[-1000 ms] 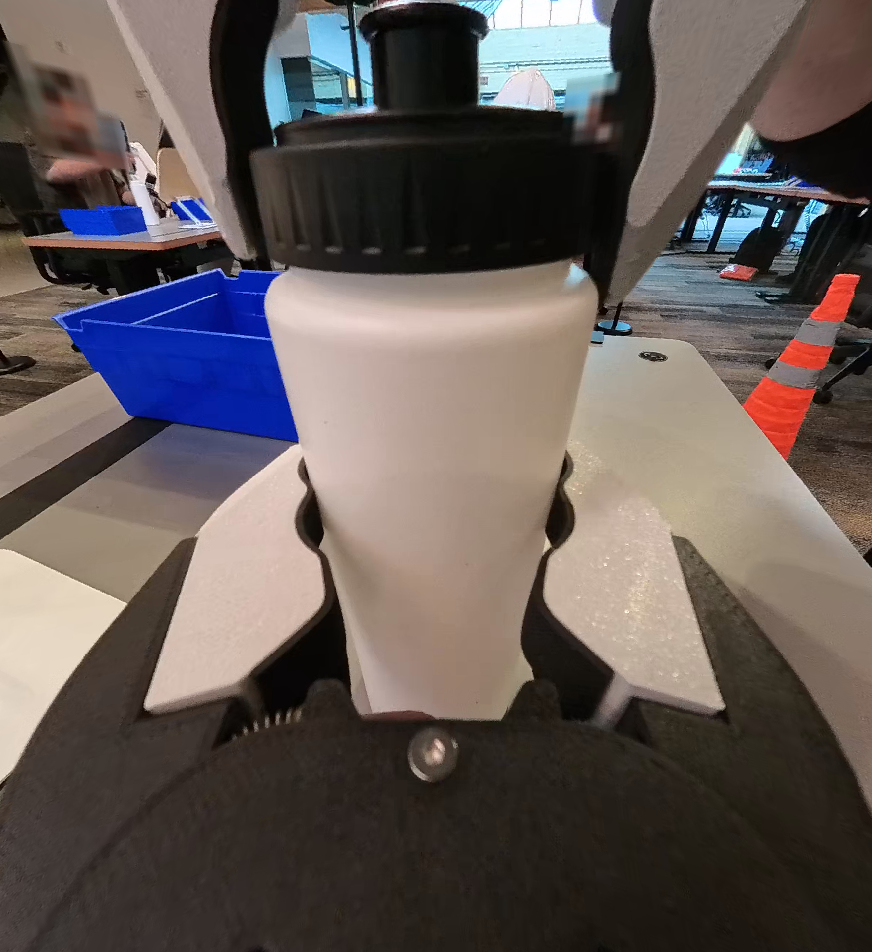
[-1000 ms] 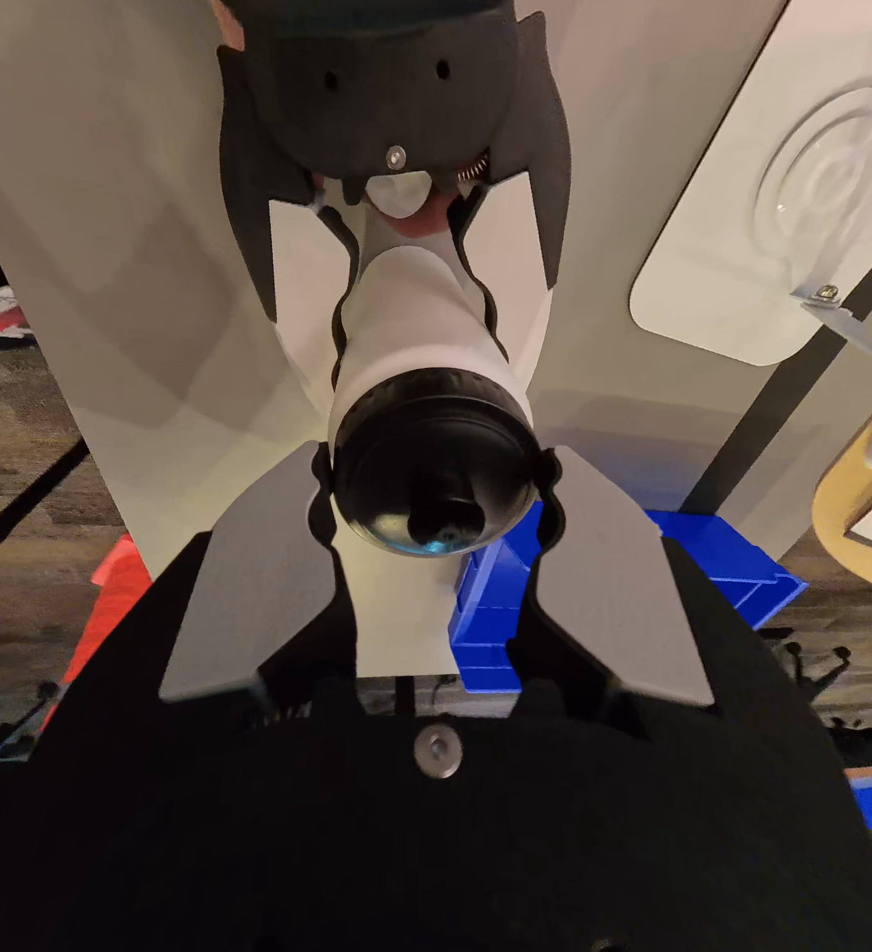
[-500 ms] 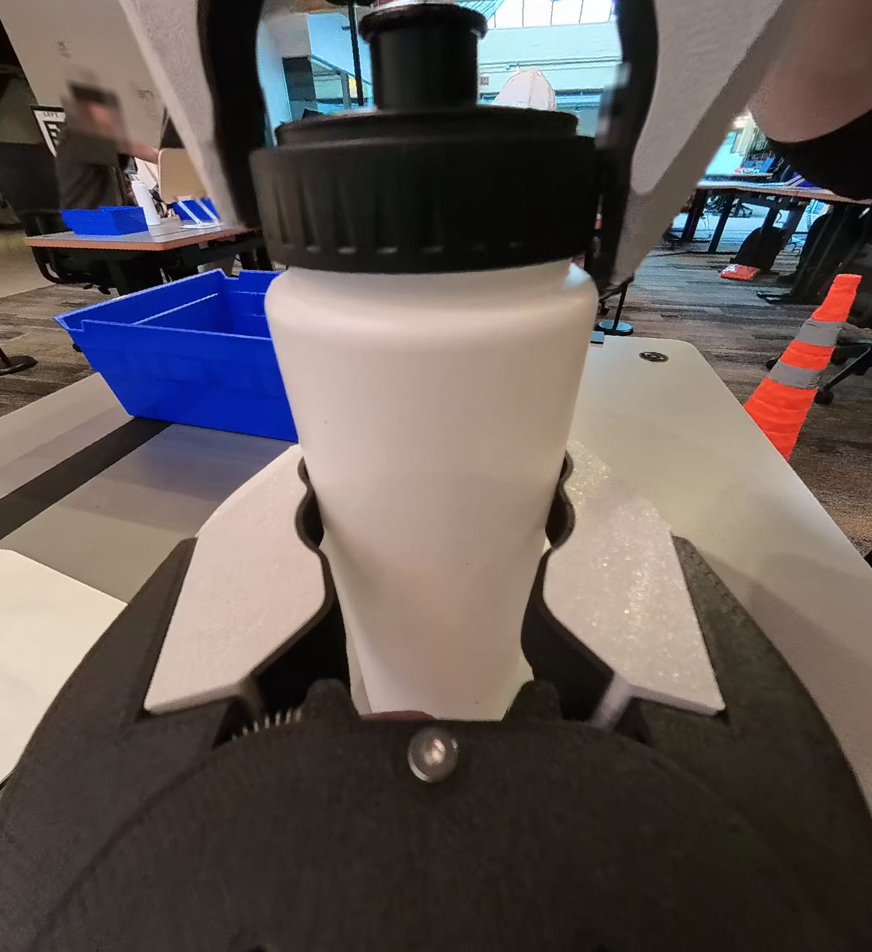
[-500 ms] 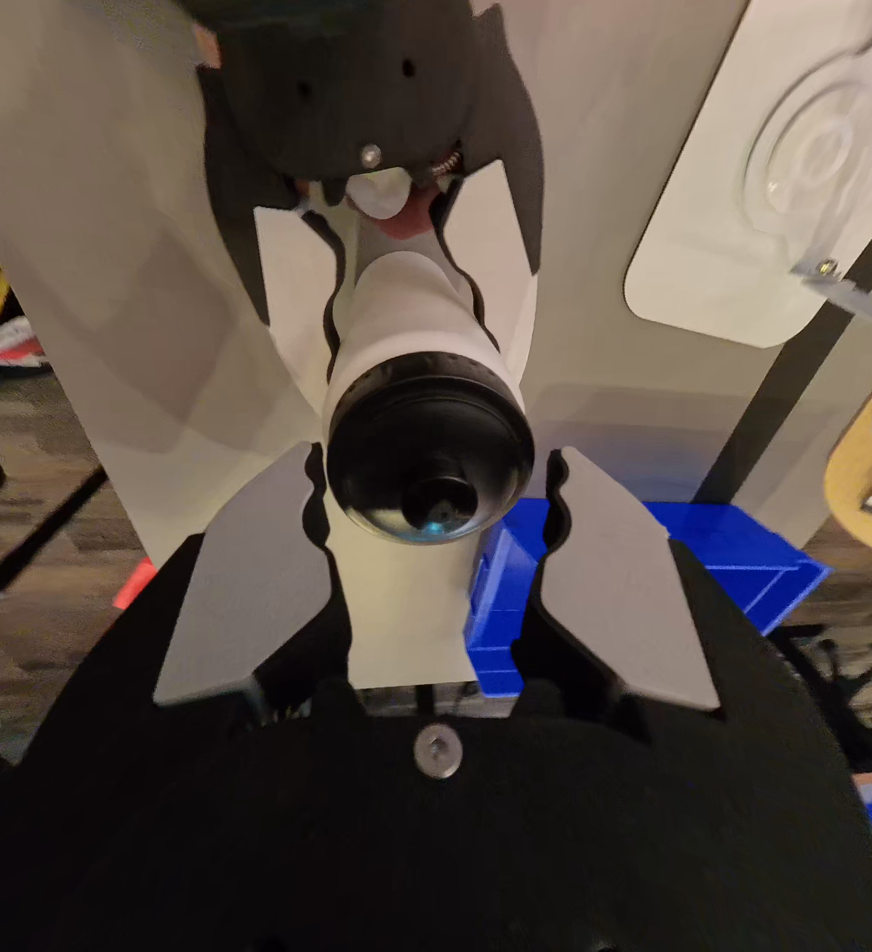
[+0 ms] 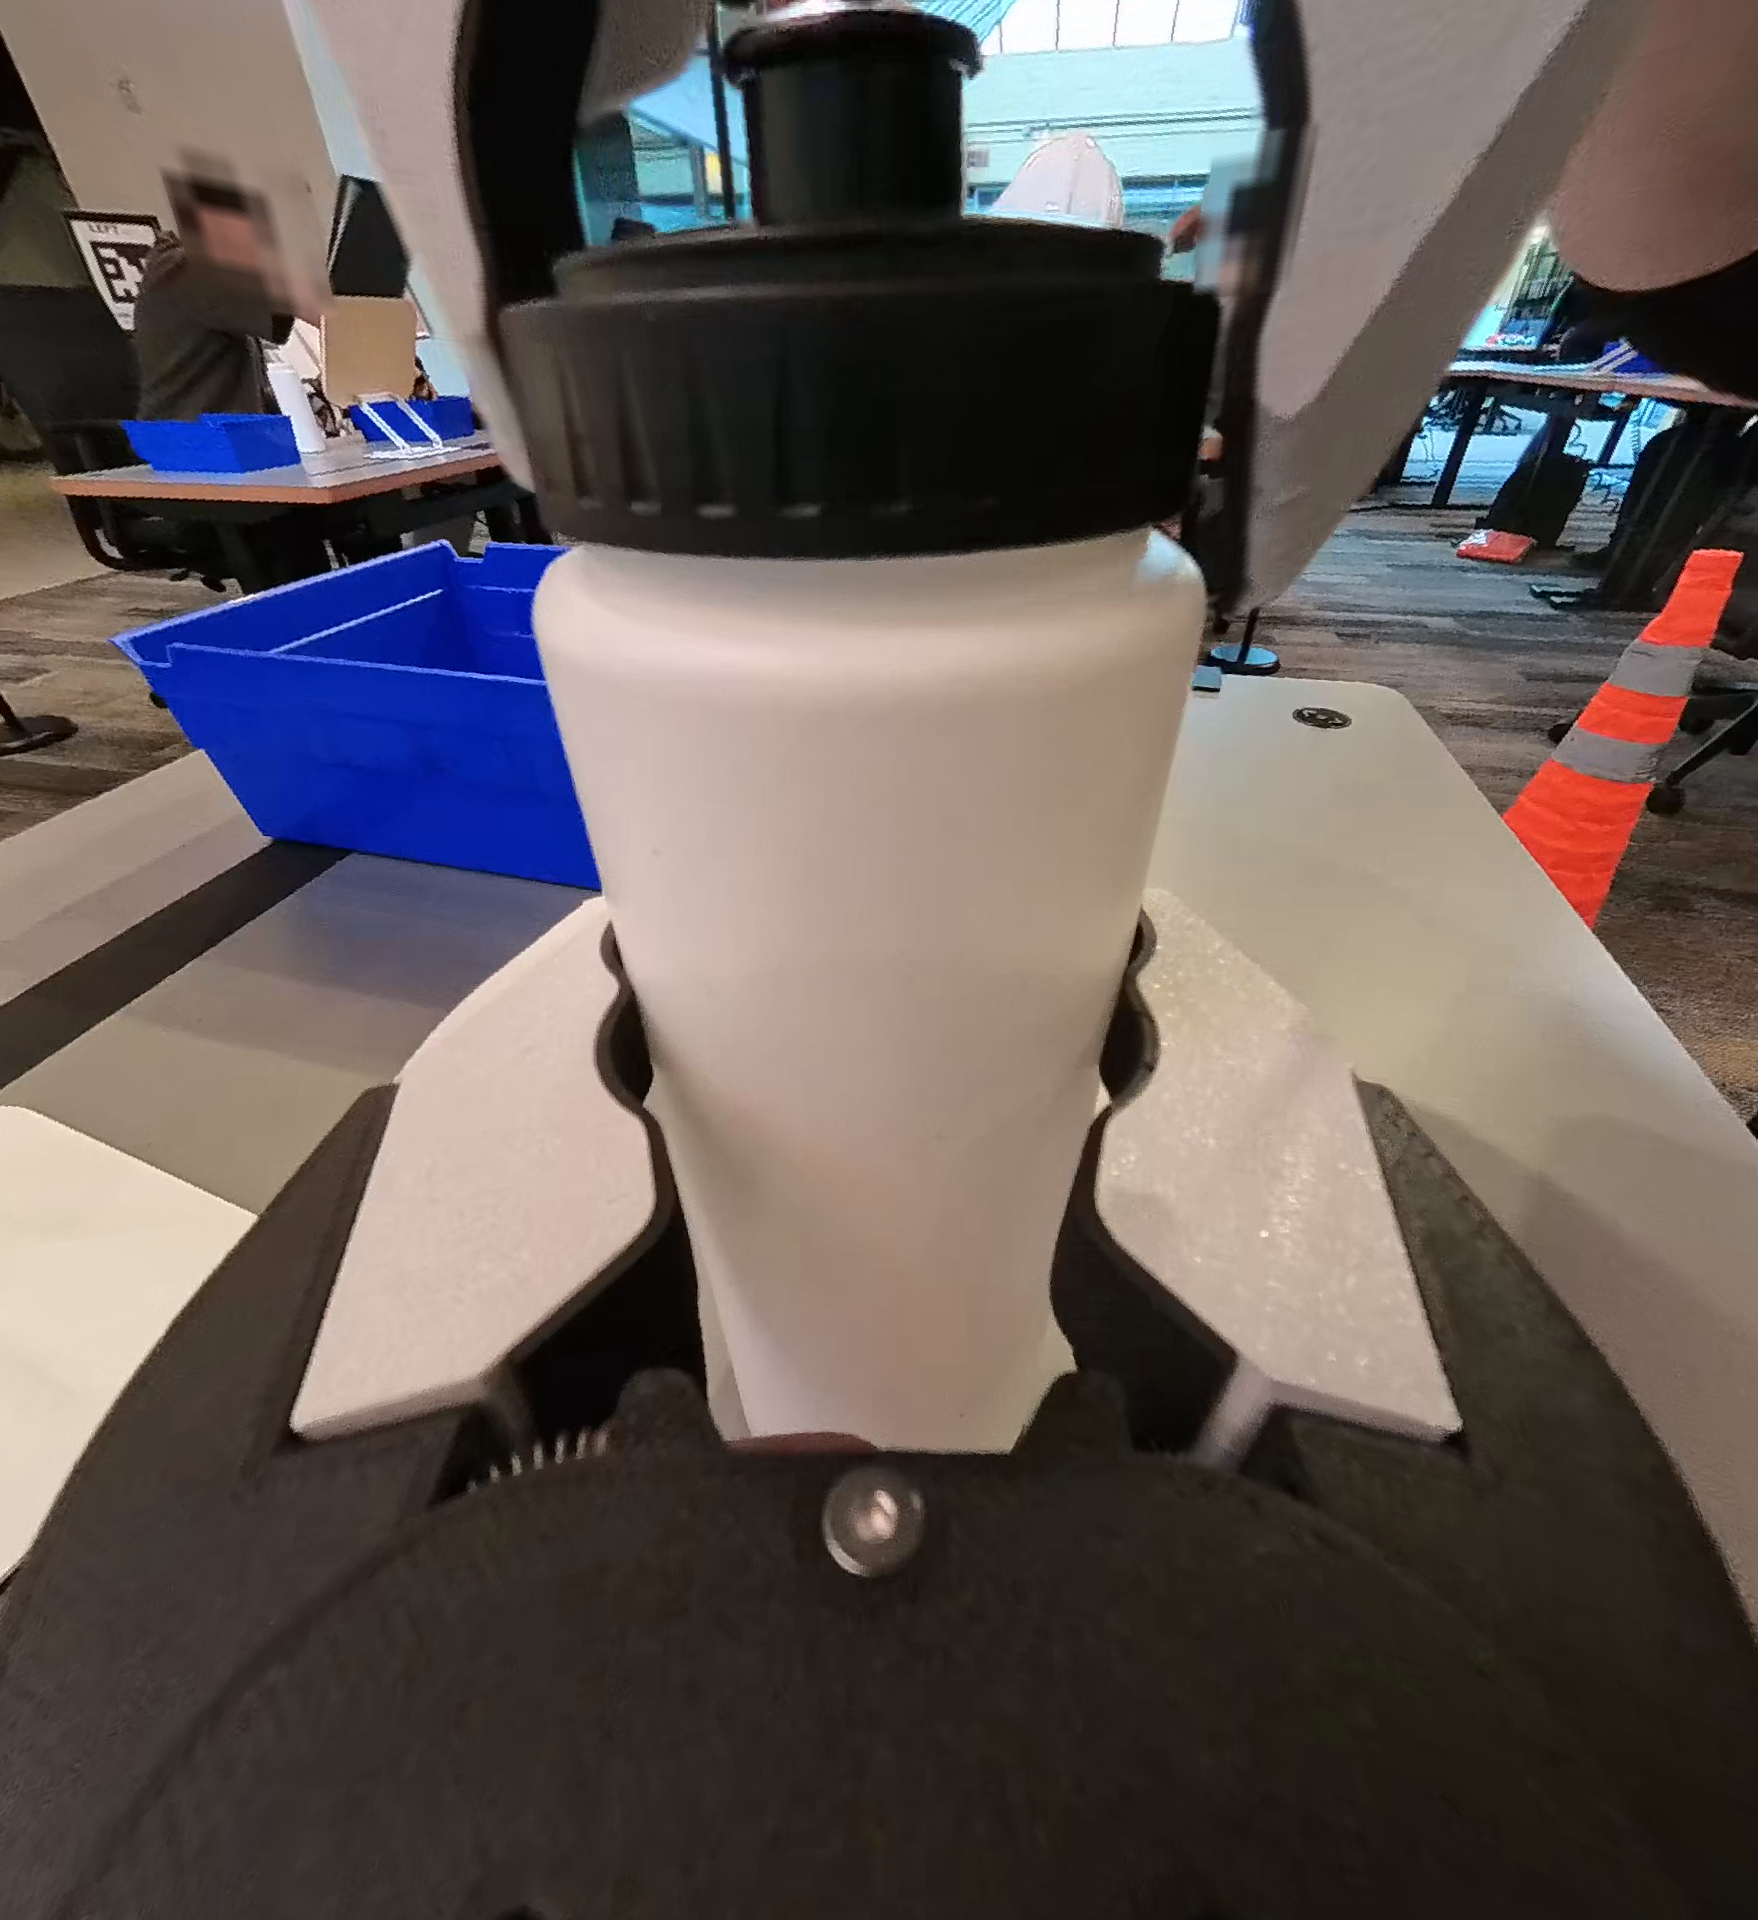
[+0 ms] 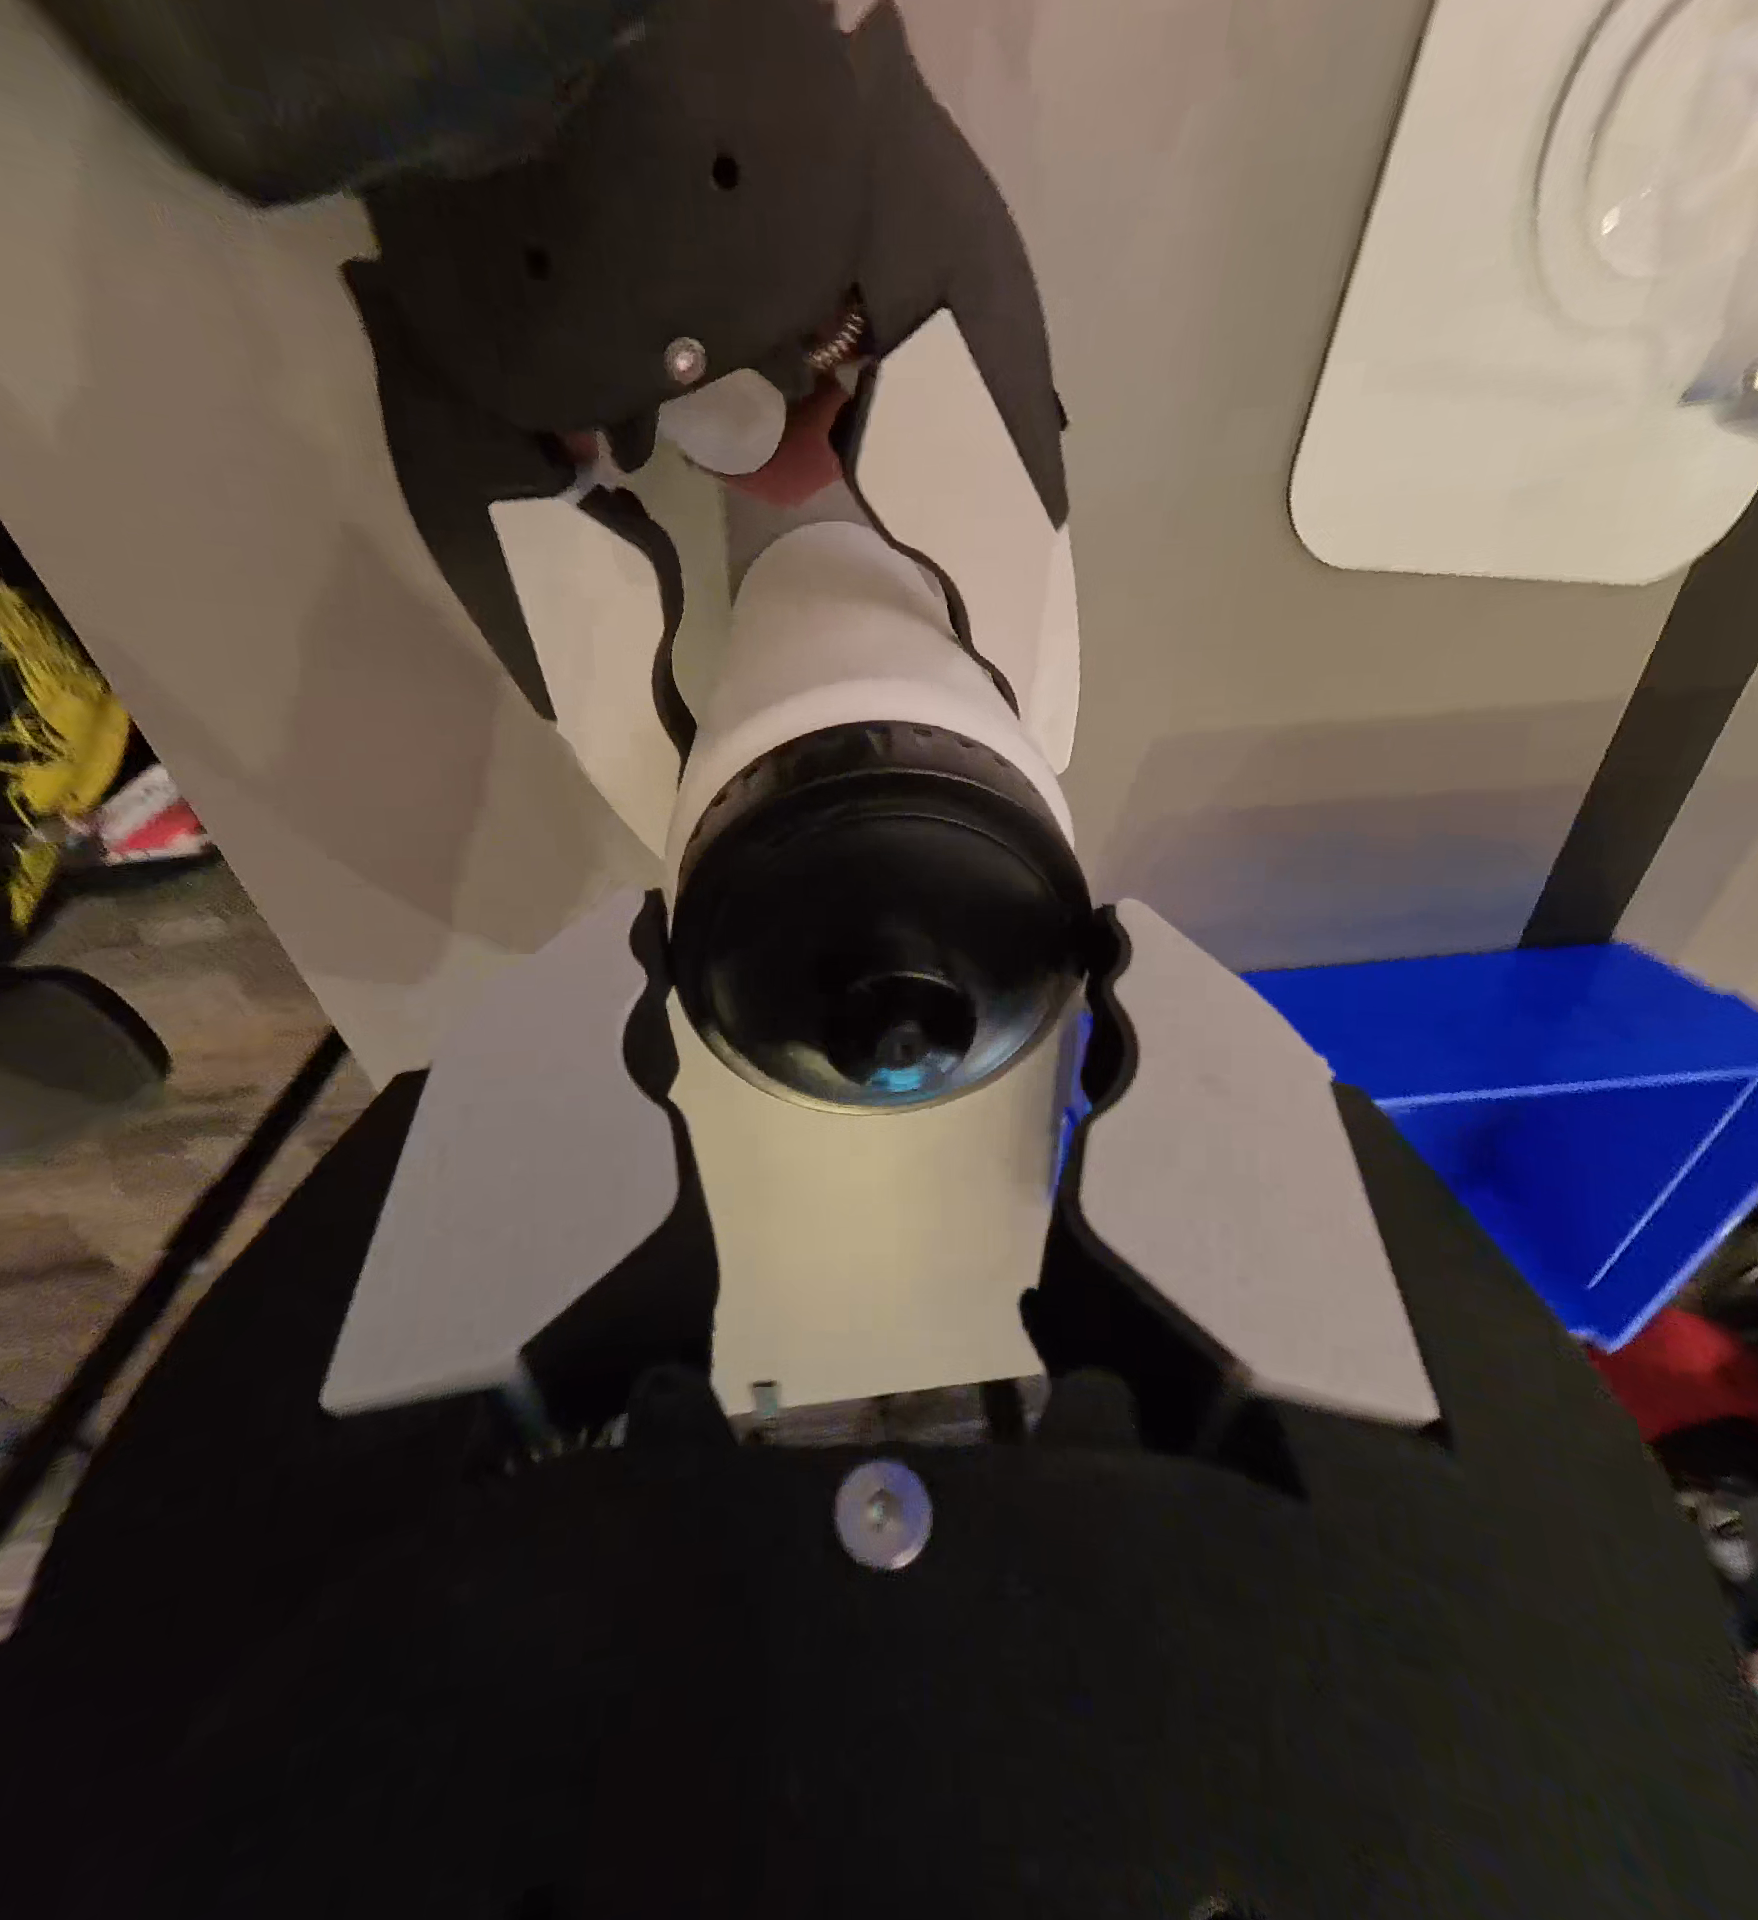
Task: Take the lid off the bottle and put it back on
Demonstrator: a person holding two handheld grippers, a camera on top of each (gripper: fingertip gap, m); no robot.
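Observation:
A white bottle with a black ribbed lid and spout stands upright between the jaws of my left gripper, which is shut on its lower body. My right gripper comes down from above; its fingers press both sides of the lid, so it is shut on it. In the left wrist view the right gripper straddles the lid from the top. The right wrist view shows the bottle end-on and the left gripper behind it. The lid sits on the bottle.
A blue bin stands on the grey table behind the bottle on the left. A white board lies at the near left. An orange cone stands on the floor to the right. Desks and a person are far behind.
My right gripper loosened around the lid half a second ago, turned about the bottle's axis, and now its fingers are closed on the lid again. The left gripper and bottle stayed put.

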